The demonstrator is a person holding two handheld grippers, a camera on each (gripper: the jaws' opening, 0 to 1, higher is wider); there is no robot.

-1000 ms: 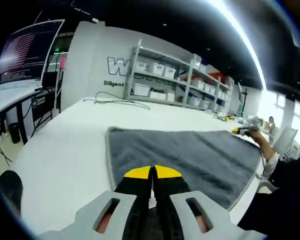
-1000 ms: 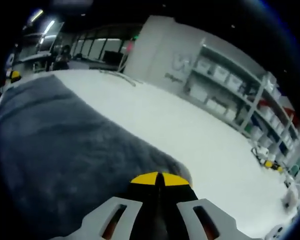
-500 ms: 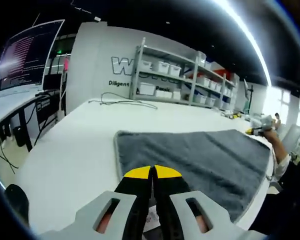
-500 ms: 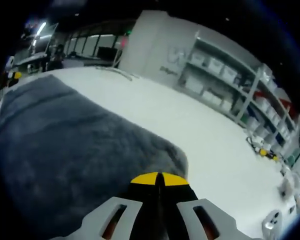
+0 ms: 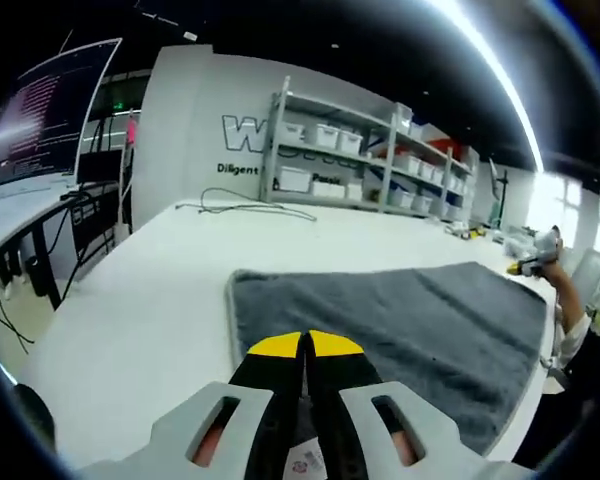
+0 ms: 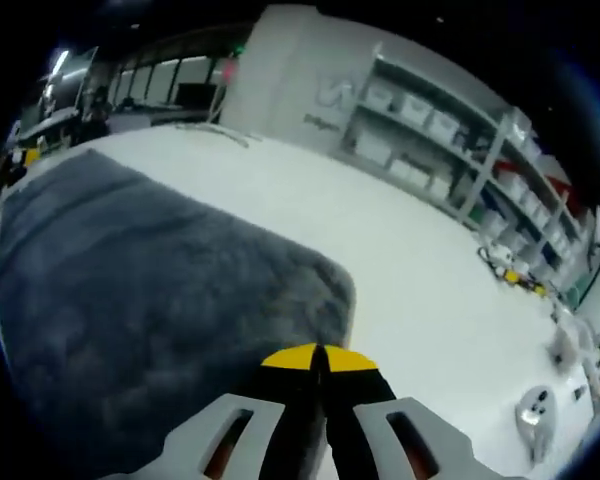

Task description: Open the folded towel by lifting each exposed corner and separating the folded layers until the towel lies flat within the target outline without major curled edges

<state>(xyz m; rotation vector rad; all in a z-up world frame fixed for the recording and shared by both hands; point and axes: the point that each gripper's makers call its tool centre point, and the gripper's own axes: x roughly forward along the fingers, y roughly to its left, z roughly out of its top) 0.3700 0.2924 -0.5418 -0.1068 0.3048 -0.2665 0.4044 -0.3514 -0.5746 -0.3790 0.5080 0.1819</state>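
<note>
White tabletop (image 5: pixel 130 320) is seen spreading beneath a grey, plush, rectangular towel (image 5: pixel 410 320), which is laid open and flat on it, with no folded layer visible. In the left gripper view the towel runs from the near left corner across to the far right, where a person's hand (image 5: pixel 565 300) is seen at its far end beside a small yellow-tipped tool. In the right gripper view the same towel (image 6: pixel 150 300) fills the left side, its rounded corner lying just ahead of the jaws.

The left gripper (image 5: pixel 304 345), grey-bodied with black, yellow-tipped jaws, is held with its jaws pressed together over the towel's near edge; whether cloth is pinched between them cannot be told. The right gripper (image 6: pixel 320 358) is likewise clenched, its tips at the towel's border, and a grasp cannot be confirmed.

Beyond the table, metal shelving (image 5: pixel 350 160) loaded with white bins is set against a white lettered wall. A dark monitor (image 5: pixel 45 110) is seen at the left, and loose cables (image 5: pixel 240 208) lie on the far tabletop.
</note>
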